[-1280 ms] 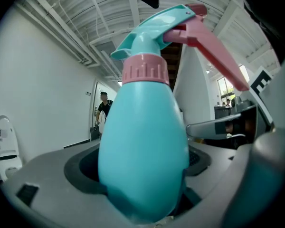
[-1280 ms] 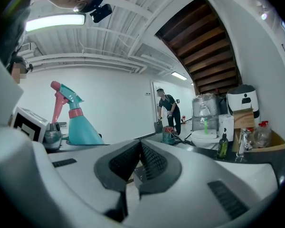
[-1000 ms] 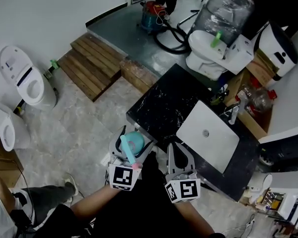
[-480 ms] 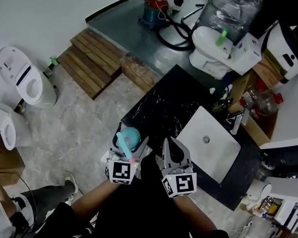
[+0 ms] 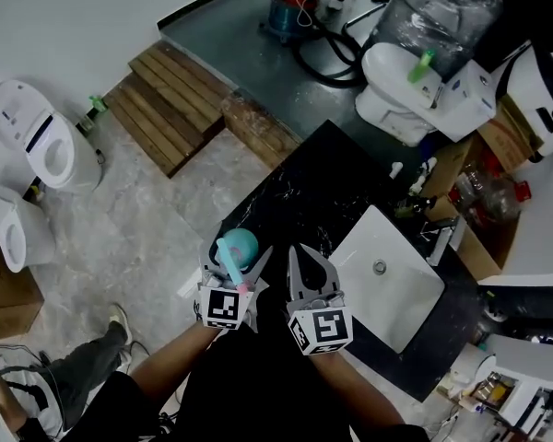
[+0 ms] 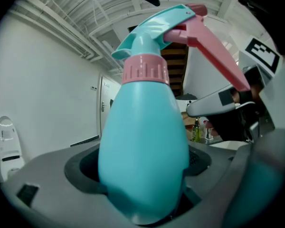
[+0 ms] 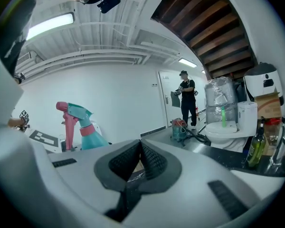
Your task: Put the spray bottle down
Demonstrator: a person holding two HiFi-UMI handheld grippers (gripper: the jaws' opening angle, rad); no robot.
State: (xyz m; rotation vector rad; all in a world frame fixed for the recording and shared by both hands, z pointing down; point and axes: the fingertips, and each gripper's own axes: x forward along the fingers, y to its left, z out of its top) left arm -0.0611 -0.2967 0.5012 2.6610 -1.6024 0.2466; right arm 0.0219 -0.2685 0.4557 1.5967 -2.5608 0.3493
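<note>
The left gripper (image 5: 237, 250) clamps the base of a teal spray bottle (image 6: 145, 146), held upright over the near corner of a black stone counter (image 5: 304, 187), pink trigger turned back toward the person. The right gripper (image 7: 139, 148), jaws together, holds nothing. A white sink (image 5: 387, 293), a grey tiled floor (image 5: 138, 219) and wooden steps (image 5: 170, 113) lie around.

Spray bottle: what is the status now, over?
Left gripper shut on spray bottle, upright. Right gripper shut, empty. Black countertop just ahead; nothing seen blocking.
</note>
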